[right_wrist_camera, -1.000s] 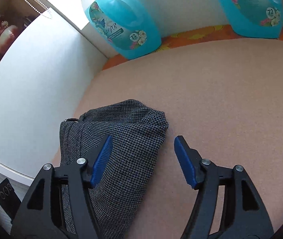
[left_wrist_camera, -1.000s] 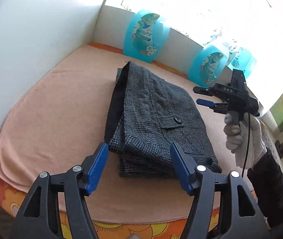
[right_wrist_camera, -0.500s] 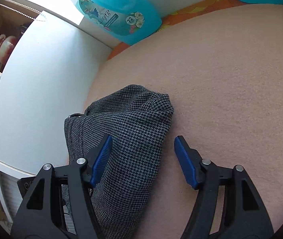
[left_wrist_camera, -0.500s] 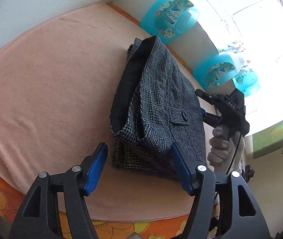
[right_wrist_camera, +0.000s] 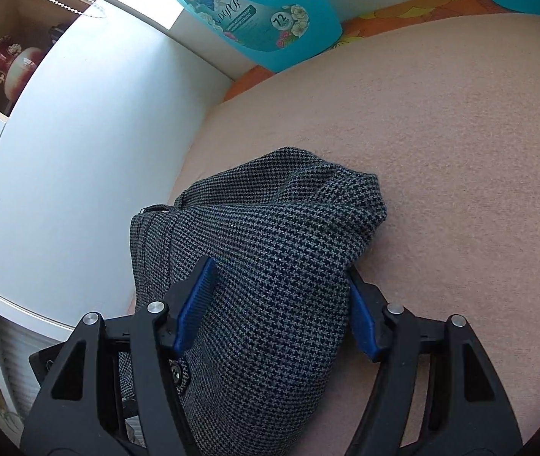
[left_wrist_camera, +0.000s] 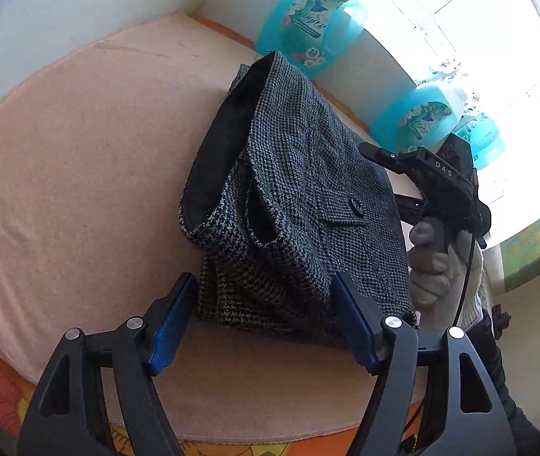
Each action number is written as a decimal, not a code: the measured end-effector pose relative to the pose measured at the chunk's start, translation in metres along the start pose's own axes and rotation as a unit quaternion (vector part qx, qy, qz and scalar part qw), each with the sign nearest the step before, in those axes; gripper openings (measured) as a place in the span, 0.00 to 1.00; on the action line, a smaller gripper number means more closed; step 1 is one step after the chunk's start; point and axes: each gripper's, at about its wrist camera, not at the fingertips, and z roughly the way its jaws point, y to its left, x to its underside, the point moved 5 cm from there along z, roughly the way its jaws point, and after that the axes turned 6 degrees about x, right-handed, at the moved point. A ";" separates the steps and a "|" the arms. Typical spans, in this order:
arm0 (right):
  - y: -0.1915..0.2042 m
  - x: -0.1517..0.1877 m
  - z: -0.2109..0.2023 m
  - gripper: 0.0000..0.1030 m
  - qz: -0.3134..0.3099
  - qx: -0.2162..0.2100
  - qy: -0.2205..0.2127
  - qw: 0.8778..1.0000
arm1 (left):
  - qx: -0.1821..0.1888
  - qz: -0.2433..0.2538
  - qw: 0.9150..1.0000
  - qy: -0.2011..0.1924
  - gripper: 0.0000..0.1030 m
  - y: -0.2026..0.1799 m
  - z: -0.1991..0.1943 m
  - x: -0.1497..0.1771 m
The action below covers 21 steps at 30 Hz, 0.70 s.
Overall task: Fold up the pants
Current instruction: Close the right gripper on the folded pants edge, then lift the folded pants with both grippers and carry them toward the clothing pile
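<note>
The grey houndstooth pants (left_wrist_camera: 308, 197) lie folded in a thick stack on the pink blanket (left_wrist_camera: 80, 174), button pocket on top and black lining showing on the left side. My left gripper (left_wrist_camera: 264, 313) straddles the stack's near end. Its jaws are opening, the cloth sits between the blue pads (left_wrist_camera: 173, 323), and they do not press on it. My right gripper (right_wrist_camera: 277, 304) stands open around the rounded fold of the pants (right_wrist_camera: 270, 235), one pad (right_wrist_camera: 194, 300) over the cloth, the other half hidden beside it. In the left wrist view the right gripper (left_wrist_camera: 384, 176) is at the stack's right edge.
Blue detergent bottles (left_wrist_camera: 308, 22) (right_wrist_camera: 254, 7) stand along the back by the window. A white cupboard wall (right_wrist_camera: 80, 144) rises at the left, with a vase (right_wrist_camera: 7, 64) on an open shelf. An orange floral cloth (left_wrist_camera: 0, 383) shows under the blanket. A gloved hand (left_wrist_camera: 433, 266) holds the right gripper.
Both grippers came down and closer, so the pants now sit between each pair of pads. The left view rolled and its jaws widened a little.
</note>
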 end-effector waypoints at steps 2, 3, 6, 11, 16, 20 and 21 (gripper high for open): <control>0.000 0.001 0.000 0.57 0.000 0.008 -0.003 1.000 | -0.010 0.012 1.000 -0.008 0.66 -0.003 0.002 0.001; 0.000 0.001 -0.001 0.51 0.001 0.008 -0.004 1.000 | -0.012 0.013 1.000 -0.010 0.63 -0.004 0.002 0.000; 0.001 0.003 -0.001 0.40 0.005 0.006 -0.005 1.000 | -0.013 0.011 1.000 -0.014 0.58 -0.004 0.005 -0.001; 0.011 0.006 -0.008 0.23 -0.002 0.010 -0.022 1.000 | -0.014 0.017 0.999 -0.025 0.49 -0.008 0.002 -0.004; 0.030 0.005 -0.015 0.21 -0.031 0.029 -0.039 0.998 | -0.026 0.043 0.998 -0.040 0.43 -0.018 0.000 -0.006; 0.044 0.005 -0.024 0.19 -0.054 0.040 -0.053 0.996 | -0.022 0.048 0.997 -0.047 0.40 -0.020 -0.002 -0.009; 0.048 0.006 -0.027 0.19 -0.060 0.043 -0.057 0.996 | -0.022 0.050 0.997 -0.049 0.40 -0.021 -0.002 -0.010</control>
